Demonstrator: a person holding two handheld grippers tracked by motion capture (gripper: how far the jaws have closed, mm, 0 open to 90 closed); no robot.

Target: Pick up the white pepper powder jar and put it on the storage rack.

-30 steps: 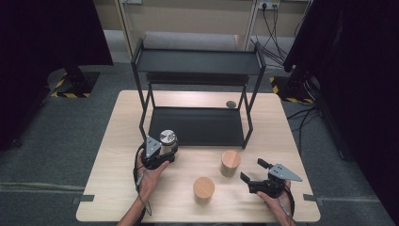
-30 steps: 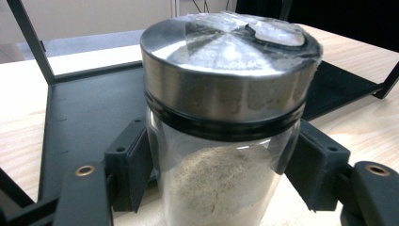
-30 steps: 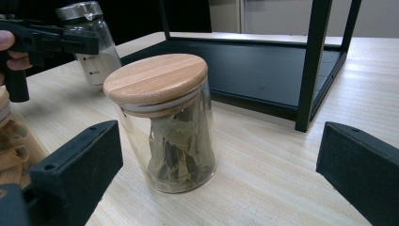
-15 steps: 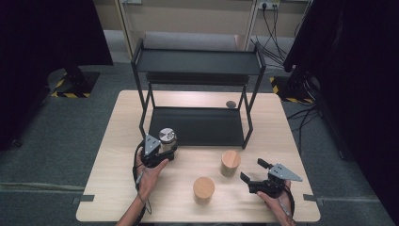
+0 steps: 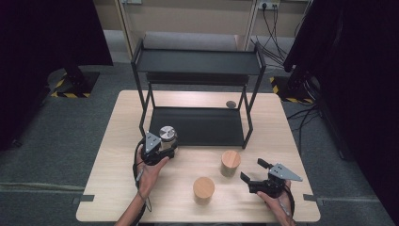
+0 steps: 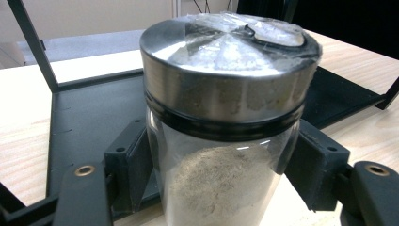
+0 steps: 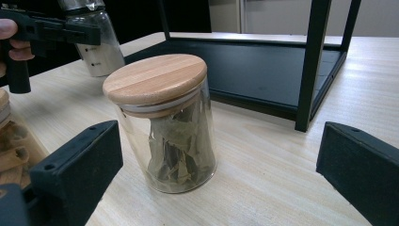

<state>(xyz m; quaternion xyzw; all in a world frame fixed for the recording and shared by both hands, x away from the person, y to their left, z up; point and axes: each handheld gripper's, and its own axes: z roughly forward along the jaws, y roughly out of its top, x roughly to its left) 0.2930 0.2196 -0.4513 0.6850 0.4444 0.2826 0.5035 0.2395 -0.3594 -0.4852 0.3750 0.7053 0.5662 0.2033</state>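
Left gripper (image 5: 162,149) clenches unlabelled steel-lidded jar (image 6: 226,117); right gripper (image 5: 256,176) fingers released beside wood-lidded jar (image 7: 162,122).

Three jars (image 5: 167,135) (image 5: 230,163) (image 5: 203,189); one rack (image 5: 197,94); two grippers (image 5: 162,149) (image 5: 254,173).

rack (image 5: 197,61): black | table (image 5: 117,141): pale wood | jar lids (image 5: 203,187): tan wood | left jar lid (image 6: 226,61): silver

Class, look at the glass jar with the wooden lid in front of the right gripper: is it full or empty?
Partly filled: the glass jar with the wooden lid holds dried leaves reaching from its base nearly to the lid, with gaps between them.
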